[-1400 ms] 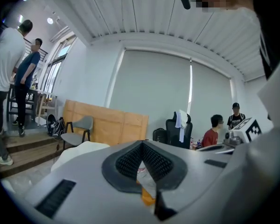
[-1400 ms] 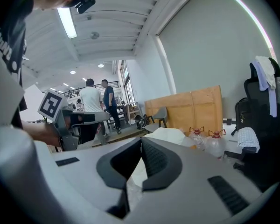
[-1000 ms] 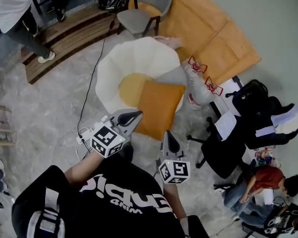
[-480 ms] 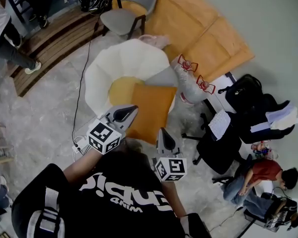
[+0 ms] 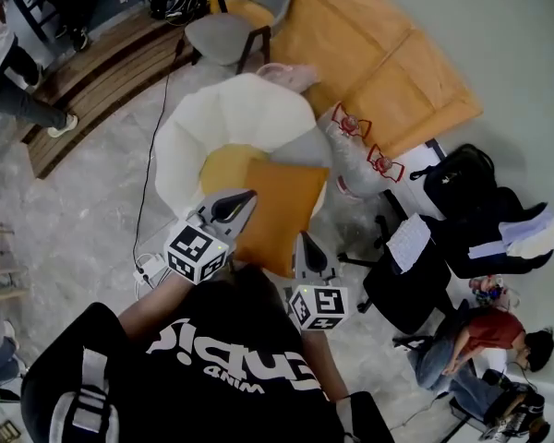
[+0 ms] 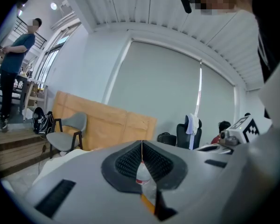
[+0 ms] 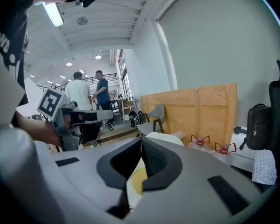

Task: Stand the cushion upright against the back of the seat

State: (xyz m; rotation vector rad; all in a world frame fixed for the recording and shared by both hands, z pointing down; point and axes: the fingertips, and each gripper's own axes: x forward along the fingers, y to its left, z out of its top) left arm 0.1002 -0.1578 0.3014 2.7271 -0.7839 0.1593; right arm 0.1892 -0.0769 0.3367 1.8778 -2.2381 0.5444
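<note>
An orange cushion (image 5: pixel 279 212) lies flat on the yellow seat pad (image 5: pixel 222 166) of a white shell-shaped armchair (image 5: pixel 229 118), and its near edge hangs over the seat front. My left gripper (image 5: pixel 247 197) is shut and empty, with its tip over the cushion's left edge. My right gripper (image 5: pixel 299 244) is also shut and empty, just before the cushion's near right corner. In the left gripper view the closed jaws (image 6: pixel 141 146) hide most of the cushion. In the right gripper view the closed jaws (image 7: pixel 141 142) point at the armchair (image 7: pixel 165 138) and seat pad (image 7: pixel 139 181).
Two large water bottles (image 5: pixel 360 155) stand right of the armchair. Behind it are a grey chair (image 5: pixel 233 26) and a wooden panel (image 5: pixel 379 63). A black office chair (image 5: pixel 411 280) and bags stand at right. A cable (image 5: pixel 157 173) runs along the floor at left. People stand around the edges.
Both grippers have moved forward towards the armchair. The left tip now lies over the cushion's edge and the right tip is close to its near corner. Both stay shut.
</note>
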